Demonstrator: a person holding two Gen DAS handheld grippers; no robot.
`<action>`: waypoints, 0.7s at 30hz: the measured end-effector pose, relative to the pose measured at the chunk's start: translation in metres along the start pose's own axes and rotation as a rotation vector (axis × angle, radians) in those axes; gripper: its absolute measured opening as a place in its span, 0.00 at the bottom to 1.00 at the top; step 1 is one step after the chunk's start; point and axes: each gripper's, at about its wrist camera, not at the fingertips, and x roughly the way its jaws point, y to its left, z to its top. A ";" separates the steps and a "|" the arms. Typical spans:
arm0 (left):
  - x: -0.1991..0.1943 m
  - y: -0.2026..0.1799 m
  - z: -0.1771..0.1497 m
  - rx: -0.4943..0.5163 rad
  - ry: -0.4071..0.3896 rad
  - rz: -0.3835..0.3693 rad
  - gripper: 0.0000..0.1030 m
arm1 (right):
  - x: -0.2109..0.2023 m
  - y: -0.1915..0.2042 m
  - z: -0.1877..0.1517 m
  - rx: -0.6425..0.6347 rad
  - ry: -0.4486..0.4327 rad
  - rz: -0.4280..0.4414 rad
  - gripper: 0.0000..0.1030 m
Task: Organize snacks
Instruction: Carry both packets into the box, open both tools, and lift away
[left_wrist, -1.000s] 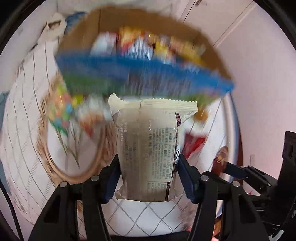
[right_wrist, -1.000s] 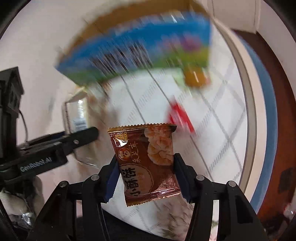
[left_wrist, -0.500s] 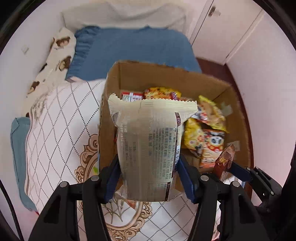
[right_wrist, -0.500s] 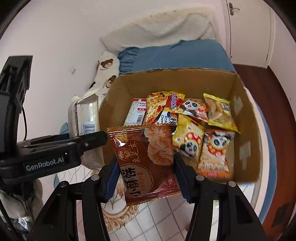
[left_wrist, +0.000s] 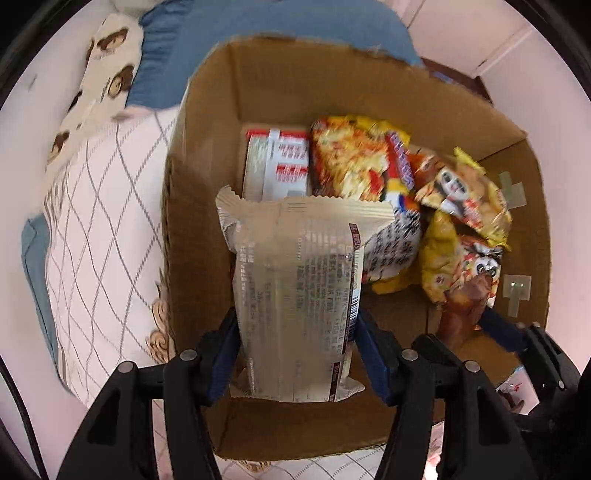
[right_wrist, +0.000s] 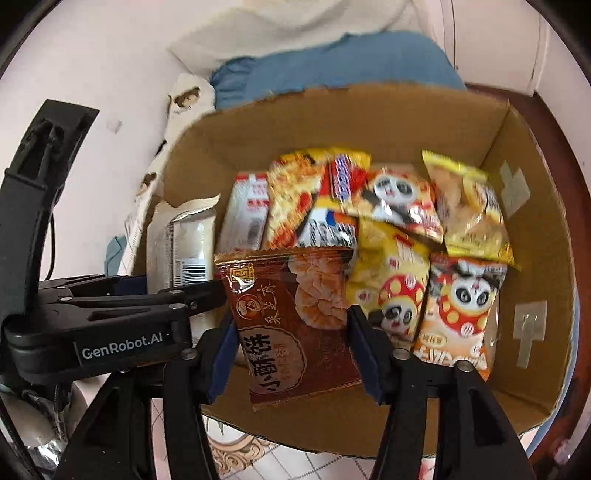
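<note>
Bed (left_wrist: 110, 206): quilted cover with a diamond pattern lay to the left of the box; a blue pillow (left_wrist: 258, 26) sat beyond the box's far edge.
Cardboard box (left_wrist: 207, 258): open-topped, standing on the bed; its left wall rose just beside the left jaws, and its torn far rim showed in both views.
Left gripper (left_wrist: 295, 350): pointed down over the left part of the box, jaws closed narrowly on the beige snack packet (left_wrist: 295, 288), pads pressing its two long sides.
Beige snack packet: held upright, its crimped top edge level with the packets behind it.
Open room, left: bare cardboard floor showed under and in front of the beige packet.
Packed snacks (right_wrist: 388, 236): red-and-white, yellow and panda-print packets filled the back and right of the box, overlapping.
Right gripper (right_wrist: 291, 343): over the near middle of the box, jaws opening with the brown snack packet (right_wrist: 291, 317) between them, pads touching its sides.
Open room, right: a strip of bare floor (right_wrist: 517, 387) lay along the right wall (right_wrist: 539, 258), which carried tape patches.
</note>
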 end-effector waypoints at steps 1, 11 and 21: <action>0.000 0.000 -0.002 -0.001 0.000 -0.015 0.56 | 0.001 -0.002 -0.001 -0.003 0.005 -0.009 0.81; -0.004 0.001 -0.012 -0.013 -0.035 -0.023 0.64 | -0.013 -0.016 -0.007 0.005 0.008 -0.042 0.92; -0.040 -0.007 -0.052 -0.023 -0.268 -0.008 0.64 | -0.041 -0.029 -0.025 -0.021 -0.075 -0.156 0.92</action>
